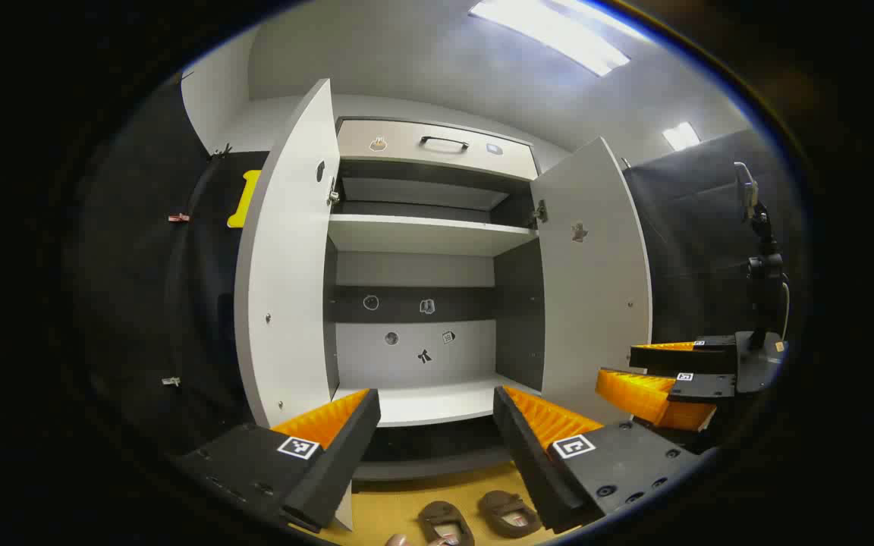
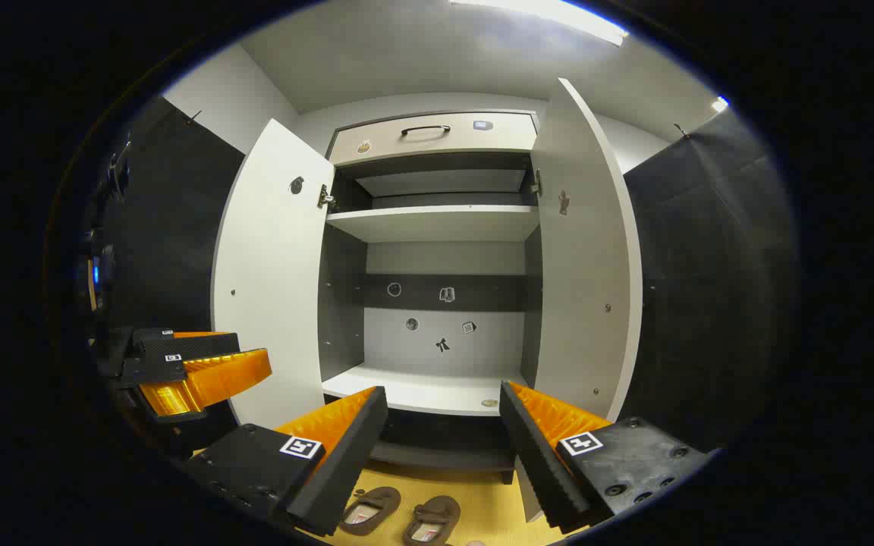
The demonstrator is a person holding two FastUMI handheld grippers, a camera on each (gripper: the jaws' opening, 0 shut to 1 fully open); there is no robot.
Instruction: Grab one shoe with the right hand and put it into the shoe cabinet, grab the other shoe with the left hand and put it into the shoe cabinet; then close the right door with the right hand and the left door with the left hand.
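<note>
- Both grippers hang spread and empty: the left gripper (image 1: pixel 435 413) and the right gripper (image 2: pixel 443 409) each face the shoe cabinet (image 2: pixel 437 227).
- Two brown shoes (image 2: pixel 369 509) (image 2: pixel 431 520), openings up, lie side by side on the yellowish floor (image 2: pixel 475 493) just before the cabinet.
- White left door (image 2: pixel 270 273) and right door (image 2: pixel 585 250) stand wide open; the pale shelves (image 2: pixel 429 390) inside are bare.

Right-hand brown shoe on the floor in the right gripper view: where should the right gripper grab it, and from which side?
Judging by its pose, grip the right-hand brown shoe across its side walls at the open collar, coming down from above. It lies sole-down on the yellow floor with the opening facing up, beside the other brown shoe. The right gripper stands open above the pair.
</note>
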